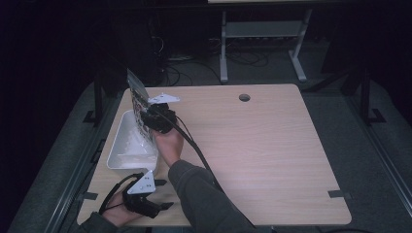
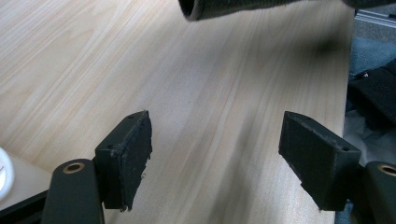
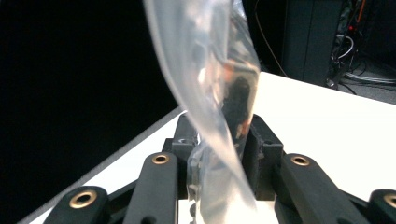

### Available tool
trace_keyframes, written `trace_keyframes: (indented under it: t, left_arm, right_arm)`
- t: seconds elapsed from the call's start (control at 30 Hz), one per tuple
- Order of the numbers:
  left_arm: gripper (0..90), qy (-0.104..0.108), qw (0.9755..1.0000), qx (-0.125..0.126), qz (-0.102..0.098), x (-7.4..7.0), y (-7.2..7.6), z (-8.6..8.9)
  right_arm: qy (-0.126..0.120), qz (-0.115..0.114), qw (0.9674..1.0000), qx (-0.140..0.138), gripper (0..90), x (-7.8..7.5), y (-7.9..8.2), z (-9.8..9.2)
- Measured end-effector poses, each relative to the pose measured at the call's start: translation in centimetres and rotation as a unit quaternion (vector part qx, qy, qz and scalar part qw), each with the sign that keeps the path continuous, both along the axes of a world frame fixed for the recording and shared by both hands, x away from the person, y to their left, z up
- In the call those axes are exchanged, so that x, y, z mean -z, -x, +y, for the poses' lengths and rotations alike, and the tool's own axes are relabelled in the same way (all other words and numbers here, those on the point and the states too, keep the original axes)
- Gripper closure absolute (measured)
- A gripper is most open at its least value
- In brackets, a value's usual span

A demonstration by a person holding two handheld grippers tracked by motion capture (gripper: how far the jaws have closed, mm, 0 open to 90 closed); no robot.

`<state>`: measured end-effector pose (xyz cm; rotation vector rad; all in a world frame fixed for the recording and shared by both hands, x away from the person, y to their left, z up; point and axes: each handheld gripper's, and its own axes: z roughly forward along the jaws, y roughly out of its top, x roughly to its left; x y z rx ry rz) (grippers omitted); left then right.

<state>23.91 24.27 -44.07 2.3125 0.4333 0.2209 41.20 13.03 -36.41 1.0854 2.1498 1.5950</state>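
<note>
From above, your right gripper (image 1: 154, 114) lifts a clear bag (image 1: 138, 99) over the white tray (image 1: 116, 150) at the table's (image 1: 272, 160) left edge. Your left gripper (image 2: 215, 154) view: jaws wide apart over bare wood. Your right gripper view: jaws clamped on the bag.

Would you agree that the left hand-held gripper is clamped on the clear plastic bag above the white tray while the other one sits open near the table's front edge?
Not quite: the right hand-held gripper clamps the clear plastic bag, as the right gripper view shows. It is above the white tray, and the left hand-held gripper is the open one, near the table front edge.
</note>
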Motion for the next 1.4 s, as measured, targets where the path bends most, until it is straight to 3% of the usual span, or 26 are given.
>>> trace_keyframes:
  t: [0.2, 0.37, 0.73, 0.9, 1.0, 1.1, 1.4]
  left_arm:
    - [25.1, -0.001, 1.0, 0.0, -0.001, 0.0, 0.0, 0.0]
    - [25.1, 0.0, 1.0, 0.0, 0.0, 0.0, 0.0, 0.0]
    - [25.1, -0.002, 1.0, 0.0, 0.0, 0.0, 0.0, 0.0]
    - [25.1, -0.002, 1.0, 0.0, 0.0, 0.0, 0.0, 0.0]
    - [25.2, -0.002, 1.0, 0.0, 0.0, 0.0, 0.0, 0.0]
    - [25.1, -0.003, 1.0, 0.0, 0.0, 0.1, -0.1, 0.0]
    - [25.2, -0.002, 1.0, 0.0, 0.0, 0.1, 0.0, -0.1]
  right_arm:
    - [0.033, -0.012, 0.9992, -0.017, 67.1, -0.3, 0.4, -0.4]
    - [0.067, -0.021, 0.9975, -0.01, 70.2, -0.2, 0.6, -0.4]
    - [0.085, -0.04, 0.9951, 0.032, 72.1, 0.5, 1.6, 0.3]
    - [0.083, -0.043, 0.9935, 0.066, 72.4, 0.7, 1.6, 0.4]
    - [0.06, -0.02, 0.9943, 0.086, 72.7, 1.0, 1.3, -0.1]
    - [0.05, -0.011, 0.9945, 0.092, 72.9, 1.2, 1.4, -0.1]
    - [0.053, -0.019, 0.9956, 0.076, 71.8, 1.2, 1.6, 0.0]
